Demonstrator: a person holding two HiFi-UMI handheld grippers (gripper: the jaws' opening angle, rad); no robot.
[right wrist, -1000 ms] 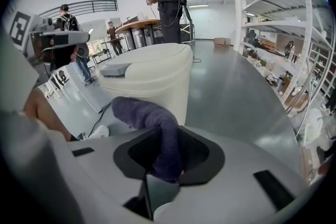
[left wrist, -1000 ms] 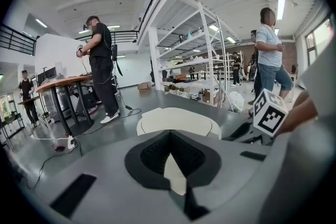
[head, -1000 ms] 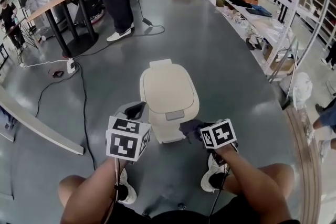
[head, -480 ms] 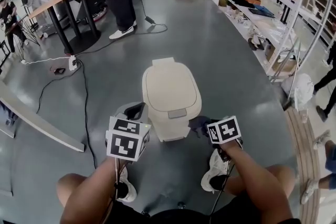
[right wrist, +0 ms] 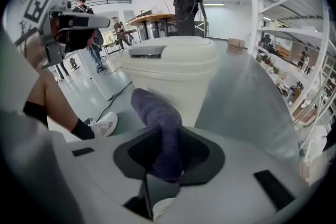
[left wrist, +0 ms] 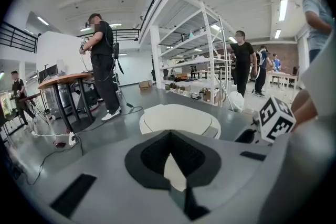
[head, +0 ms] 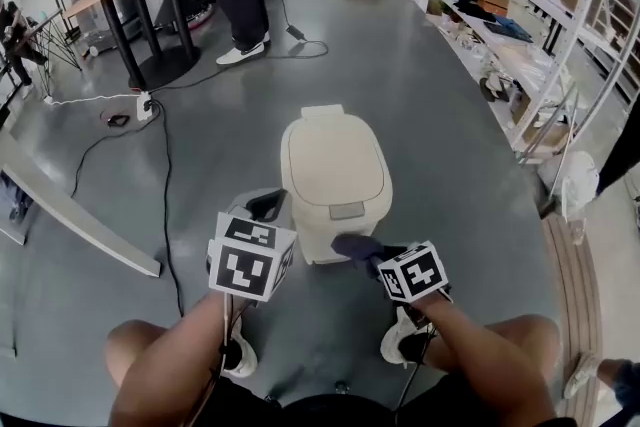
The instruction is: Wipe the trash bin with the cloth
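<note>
On the left, what are we entering first?
— Item one: left tongs [head: 262, 206], tips meeting, carrying nothing. They are hovering just beside the left flank of the trash bin [head: 335, 165], probably idling as the spare hand while the other side works.
— And moving to the middle?
— Item two: the trash bin itself, cream, lid down, standing upright on the grey floor [head: 430, 115] in front of the person. It is sitting low, so both arms are reaching down to it.
— Moving right?
— Item three: cloth [head: 352, 244], dark purple, bunched, poking forward at the bin's front right corner. Whether it is touching, I am not managing to tell.
— And last?
— Item four: right tongs [head: 372, 255], clamping the cloth's tail, so that a loose wad is leading as the wiping face.
</note>
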